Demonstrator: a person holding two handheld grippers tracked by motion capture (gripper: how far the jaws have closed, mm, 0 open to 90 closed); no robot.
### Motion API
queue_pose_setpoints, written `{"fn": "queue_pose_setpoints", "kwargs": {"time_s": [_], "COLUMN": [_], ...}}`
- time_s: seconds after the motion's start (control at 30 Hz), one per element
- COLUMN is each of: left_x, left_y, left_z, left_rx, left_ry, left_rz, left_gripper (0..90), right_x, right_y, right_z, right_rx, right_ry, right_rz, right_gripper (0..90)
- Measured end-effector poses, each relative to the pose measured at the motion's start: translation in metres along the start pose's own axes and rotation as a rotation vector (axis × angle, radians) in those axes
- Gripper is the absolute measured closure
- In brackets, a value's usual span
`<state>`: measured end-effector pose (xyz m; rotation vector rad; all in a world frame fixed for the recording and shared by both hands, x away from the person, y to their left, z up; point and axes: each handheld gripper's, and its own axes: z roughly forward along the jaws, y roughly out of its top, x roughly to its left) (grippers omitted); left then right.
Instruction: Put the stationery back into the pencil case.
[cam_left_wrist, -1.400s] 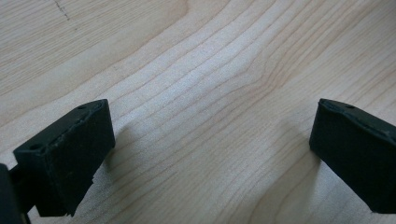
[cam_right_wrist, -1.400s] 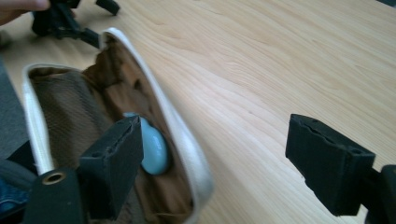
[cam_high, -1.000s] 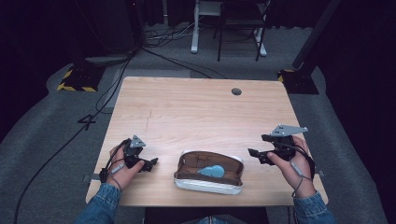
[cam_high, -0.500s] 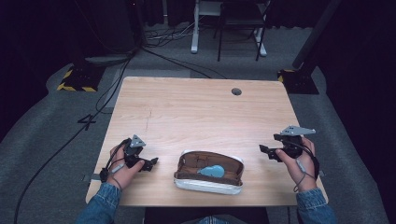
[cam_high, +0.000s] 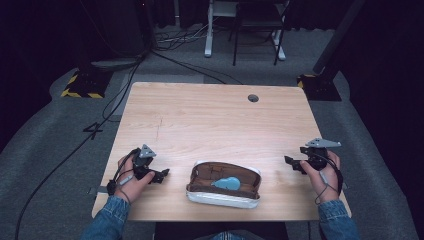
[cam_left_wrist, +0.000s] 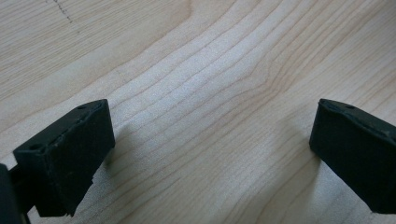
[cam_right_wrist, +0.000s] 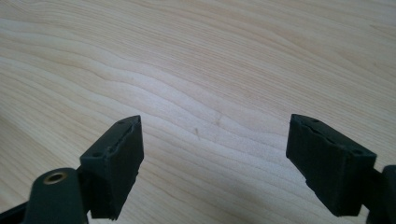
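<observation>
From the high view I look forward and down from above the near edge, and I see the whole wooden table from far. My left gripper view sits very near the table, pointing down at its grain. My right gripper view does the same. All three views share this tabletop.

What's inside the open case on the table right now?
The case lies open near the table's front edge, showing a brown lining and one light blue object. Anything beneath that object or against the near wall is hidden.
</observation>
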<state>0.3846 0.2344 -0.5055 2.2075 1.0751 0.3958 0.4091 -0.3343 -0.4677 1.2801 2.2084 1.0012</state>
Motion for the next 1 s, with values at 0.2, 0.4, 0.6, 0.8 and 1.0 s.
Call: {"fn": "queue_pose_setpoints", "kwargs": {"time_s": [0.2, 0.4, 0.6, 0.8, 1.0], "left_x": [0.0, 0.0, 0.0, -0.001, 0.0], "left_y": [0.0, 0.0, 0.0, 0.0, 0.002], "left_z": [0.0, 0.001, 0.001, 0.001, 0.001], "left_rx": [0.0, -0.002, -0.002, -0.004, 0.001], "left_ry": [-0.003, -0.006, -0.006, -0.006, -0.004], "left_rz": [-0.002, -0.009, -0.008, -0.015, 0.0], "left_gripper": [0.3, 0.3, 0.3, 0.2, 0.2], "right_x": [-0.006, -0.009, -0.01, -0.01, -0.01], "right_y": [-0.008, -0.014, -0.017, -0.023, -0.025], "right_z": [0.008, 0.014, 0.018, 0.025, 0.026], "right_rx": [0.013, 0.02, 0.028, 0.043, 0.017], "right_ry": [-0.015, -0.026, -0.042, -0.04, -0.045], "right_rz": [0.001, 0.002, 0.001, -0.003, 0.015], "right_gripper": [18.1, 17.2, 16.8, 15.4, 14.3]}}
